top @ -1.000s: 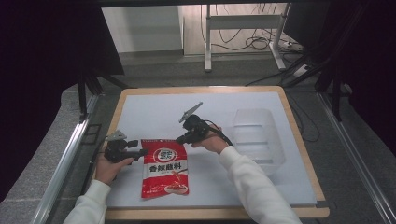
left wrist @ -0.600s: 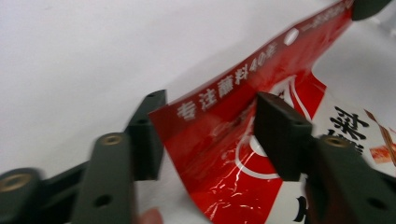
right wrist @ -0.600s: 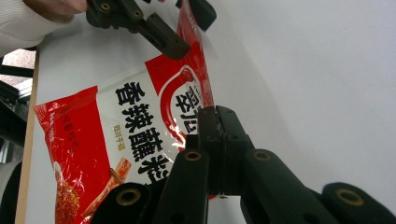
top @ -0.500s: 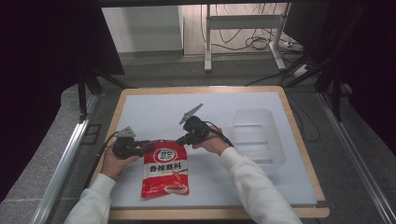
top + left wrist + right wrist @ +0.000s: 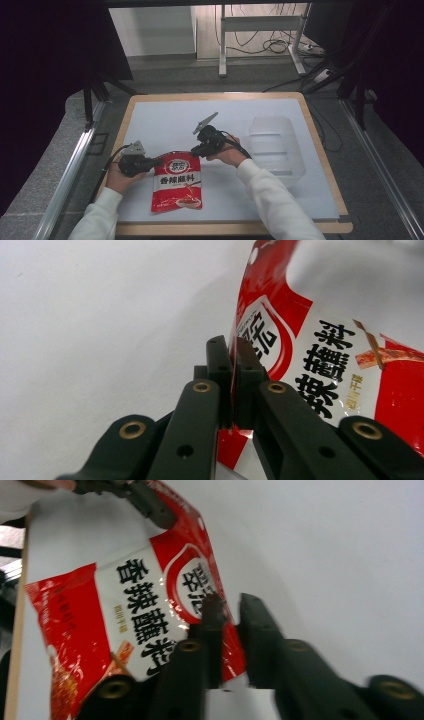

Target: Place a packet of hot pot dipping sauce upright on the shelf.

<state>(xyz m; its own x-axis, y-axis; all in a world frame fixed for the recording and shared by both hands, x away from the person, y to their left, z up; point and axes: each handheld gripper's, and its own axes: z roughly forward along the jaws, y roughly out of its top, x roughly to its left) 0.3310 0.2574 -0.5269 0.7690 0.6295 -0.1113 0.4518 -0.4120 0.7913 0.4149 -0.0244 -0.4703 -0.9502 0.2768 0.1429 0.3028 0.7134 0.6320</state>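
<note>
High view: clear bin (image 5: 276, 145) beside red packet (image 5: 177, 186).

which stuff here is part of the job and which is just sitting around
In the job:
- red seasoning packet, flat on the white table mat
- left gripper, shut on the packet's top edge
- right gripper, jaws slightly apart at its other top corner

Lying about:
- clear plastic bin, empty, off to the right

Bare table (image 5: 165, 120) lies open; clear container (image 5: 276, 145) blocks the right.
</note>
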